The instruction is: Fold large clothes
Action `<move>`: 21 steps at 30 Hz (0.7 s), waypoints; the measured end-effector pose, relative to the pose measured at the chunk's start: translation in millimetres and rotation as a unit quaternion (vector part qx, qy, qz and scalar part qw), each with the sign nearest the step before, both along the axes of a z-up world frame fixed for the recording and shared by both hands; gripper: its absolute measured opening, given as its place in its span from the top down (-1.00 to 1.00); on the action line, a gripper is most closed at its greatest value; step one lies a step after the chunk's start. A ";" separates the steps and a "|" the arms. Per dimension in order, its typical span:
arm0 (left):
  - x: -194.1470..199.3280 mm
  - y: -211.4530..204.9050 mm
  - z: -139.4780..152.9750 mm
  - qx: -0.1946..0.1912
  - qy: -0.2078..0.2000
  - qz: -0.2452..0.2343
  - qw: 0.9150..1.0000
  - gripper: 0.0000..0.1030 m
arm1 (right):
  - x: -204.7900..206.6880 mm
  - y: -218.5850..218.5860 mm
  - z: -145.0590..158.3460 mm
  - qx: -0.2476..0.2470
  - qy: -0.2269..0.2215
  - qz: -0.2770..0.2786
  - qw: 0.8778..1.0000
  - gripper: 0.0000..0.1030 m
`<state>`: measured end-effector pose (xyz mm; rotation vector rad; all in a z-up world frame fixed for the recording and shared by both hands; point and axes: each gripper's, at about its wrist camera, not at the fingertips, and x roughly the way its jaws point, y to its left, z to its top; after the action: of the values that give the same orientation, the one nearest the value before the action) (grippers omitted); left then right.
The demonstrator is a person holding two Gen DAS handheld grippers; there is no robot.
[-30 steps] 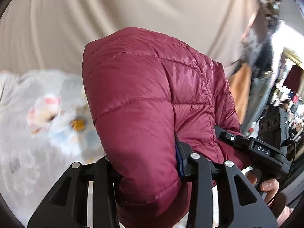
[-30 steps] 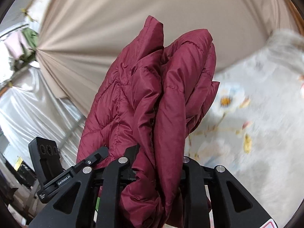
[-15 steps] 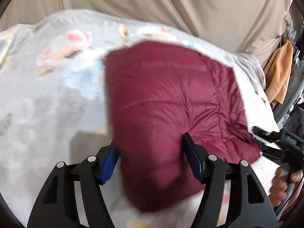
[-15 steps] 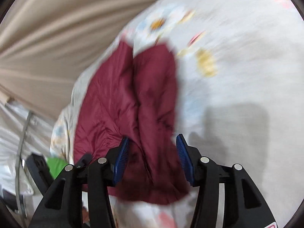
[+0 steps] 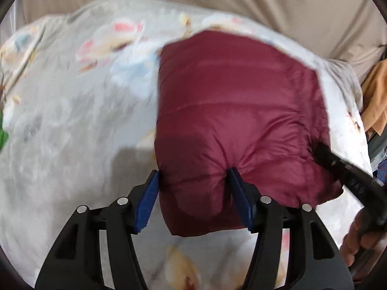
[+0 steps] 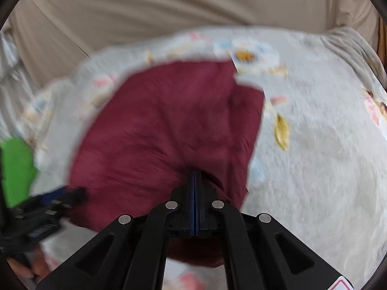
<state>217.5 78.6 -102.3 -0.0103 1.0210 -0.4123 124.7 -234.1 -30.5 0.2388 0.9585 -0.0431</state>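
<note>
A folded maroon puffer jacket (image 5: pixel 232 111) lies flat on a pale floral blanket (image 5: pixel 72 111). My left gripper (image 5: pixel 193 181) is open, its blue pads either side of the jacket's near left edge. In the right wrist view the jacket (image 6: pixel 164 125) fills the middle. My right gripper (image 6: pixel 195 181) has its blue pads pressed together at the jacket's near edge; whether cloth is pinched between them is hidden. The right gripper also shows in the left wrist view (image 5: pixel 338 169) at the jacket's right edge, and the left gripper in the right wrist view (image 6: pixel 60 197) at lower left.
A beige curtain (image 6: pixel 169 7) hangs behind the bed. A green item (image 6: pixel 17 169) sits at the left edge of the blanket. An orange garment (image 5: pixel 375 96) hangs off to the right of the bed.
The jacket went from held up in both shut grippers to lying flat on the blanket. Both grippers opened; the left stays open, while the right has shut again at the jacket's edge.
</note>
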 end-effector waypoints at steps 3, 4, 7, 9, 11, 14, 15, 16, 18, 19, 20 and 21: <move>-1.3 2.3 -17.9 -0.001 0.017 -0.006 1.000 -0.18 | -7.5 -2.8 -40.6 0.028 0.028 -0.004 0.999 1.00; -3.1 2.0 -21.0 0.001 0.019 -0.006 1.000 -0.18 | -15.0 -4.2 -50.8 0.043 0.030 -0.012 0.999 1.00; -6.4 2.8 -17.5 0.005 0.020 -0.004 1.000 -0.18 | -20.0 -7.1 -49.8 0.059 0.044 -0.026 0.997 1.00; -6.3 2.6 -11.4 0.009 0.016 -0.003 1.000 -0.18 | -16.7 -9.0 -28.1 0.048 0.033 -0.032 0.998 1.00; -6.8 0.7 -8.8 0.016 0.012 -0.008 1.000 -0.18 | -5.0 -15.1 5.7 0.043 -0.011 -0.041 0.998 1.00; -8.6 -0.6 -7.6 0.019 0.011 -0.007 1.000 -0.18 | 29.0 -21.1 32.4 0.025 -0.034 -0.050 0.998 1.00; -8.9 -0.7 -8.2 0.019 0.010 -0.007 1.000 -0.18 | 42.6 -21.8 29.8 0.009 -0.026 -0.052 0.998 1.00; -9.7 -0.7 -8.2 0.017 0.010 -0.007 1.000 -0.19 | 58.7 -24.2 18.8 -0.008 -0.007 -0.059 0.998 1.00; -8.8 -1.0 -8.6 0.012 0.011 -0.013 1.000 -0.25 | 77.9 -31.4 -10.2 -0.003 0.030 -0.068 0.997 1.00; -9.2 -1.8 -8.3 0.011 0.009 -0.015 1.000 -0.28 | 84.6 -35.2 -27.9 0.013 0.044 -0.070 0.997 1.00; -9.4 -2.9 -8.0 0.014 0.007 -0.016 1.000 -0.29 | 86.4 -35.3 -33.6 0.015 0.044 -0.070 0.996 1.00; -9.6 -4.1 -7.4 0.020 0.006 -0.015 1.000 -0.29 | 87.3 -34.7 -34.5 0.014 0.045 -0.069 0.996 1.00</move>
<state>207.8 74.5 -109.7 0.0385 1.0412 -0.4202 212.0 -268.8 -65.0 0.3307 1.0312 -0.1692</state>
